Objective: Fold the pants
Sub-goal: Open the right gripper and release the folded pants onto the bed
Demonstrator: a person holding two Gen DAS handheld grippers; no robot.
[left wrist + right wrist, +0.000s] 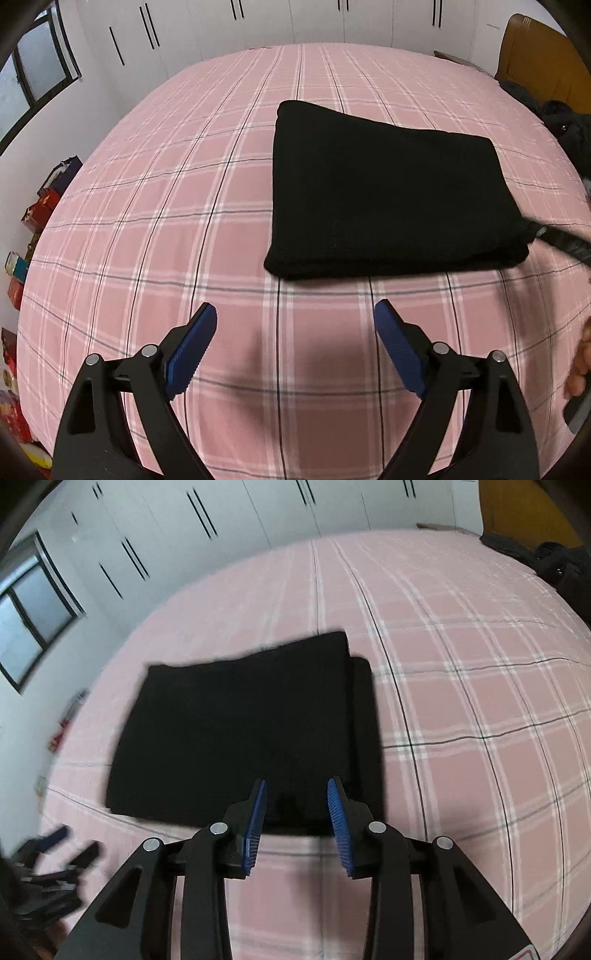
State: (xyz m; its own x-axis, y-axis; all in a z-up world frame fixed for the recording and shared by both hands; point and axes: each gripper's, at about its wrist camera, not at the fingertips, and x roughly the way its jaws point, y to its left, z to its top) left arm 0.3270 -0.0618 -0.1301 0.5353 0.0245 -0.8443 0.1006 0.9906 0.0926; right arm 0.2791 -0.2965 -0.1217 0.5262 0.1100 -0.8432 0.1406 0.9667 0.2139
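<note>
From the left wrist view, the black knitted pants [388, 195], folded into a thick rectangular bundle, lie flat on the pink plaid bed [166, 221], past its middle and nearer the side where a brown wooden headboard [535, 62] rises. The left gripper [294, 312] hangs above bare sheet short of the bundle's near edge, its blue-padded fingers [192, 347] spread wide and holding nothing. White wardrobe doors [295, 22] with thin dark handles line the wall beyond the bed's far edge. Colourful boxes [37, 206] stack on the floor off the bed's left side. A heap of dark clothing [565, 125] sits by the headboard.

From the right wrist view, somewhat blurred, the same folded pants [240, 731] show stacked layers along their right edge. The right gripper [297, 786] sits over the bundle's near edge, fingers [341, 827] parted with a clear gap, pinching nothing. The left gripper [55, 856] appears blurred by the bed's near-left corner.
</note>
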